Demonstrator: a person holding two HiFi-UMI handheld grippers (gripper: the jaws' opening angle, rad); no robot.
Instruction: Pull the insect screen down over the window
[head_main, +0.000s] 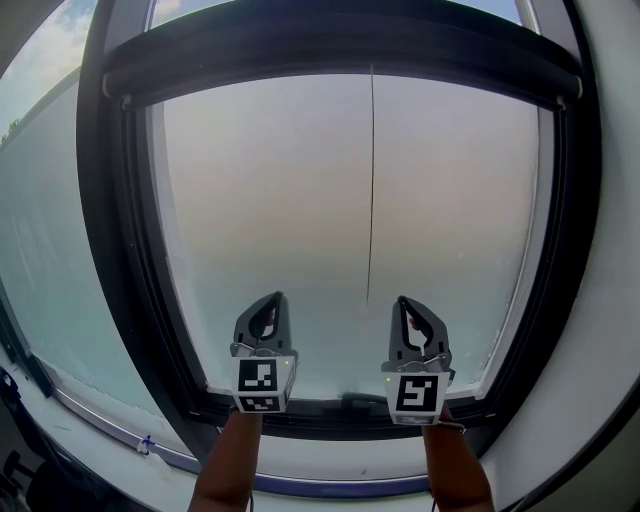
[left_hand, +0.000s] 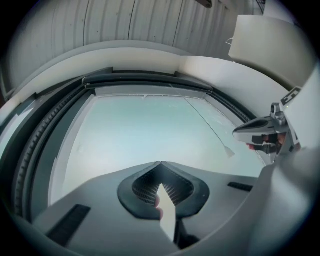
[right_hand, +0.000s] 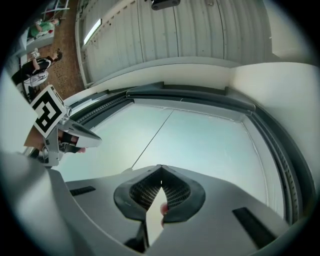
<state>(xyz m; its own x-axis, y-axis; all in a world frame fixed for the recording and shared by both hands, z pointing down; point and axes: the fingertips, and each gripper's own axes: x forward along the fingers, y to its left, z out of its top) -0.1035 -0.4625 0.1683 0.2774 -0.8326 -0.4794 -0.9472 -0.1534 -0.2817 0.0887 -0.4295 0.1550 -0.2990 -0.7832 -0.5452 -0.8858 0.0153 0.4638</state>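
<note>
The window fills the head view, its dark frame curving round a pale, bright pane. The insect screen sits at the top of the window, gathered in a long dark box across the frame's upper edge. In the left gripper view a pale strip lies just under that box. No view shows any mesh clearly.

Two bare forearms rise from below the window's bottom rail, the left forearm and the right forearm, both cut off by the picture's lower edge. Each carries a hand-held gripper tilted upward toward the pane, side by side before the lower part of the window and apart from each other.

The left hand-held gripper is clenched, and its own view shows the two jaws meeting at their tips. The right hand-held gripper is clenched the same way. Behind each pair of closed tips there is a pale sliver and a reddish spot, too blurred to name.

A thin cord hangs from the box down the middle of the window, ending above the gap between the two grippers. Its lower end fades against the pane in the head view. The left gripper view shows a small pale tab there.
</note>
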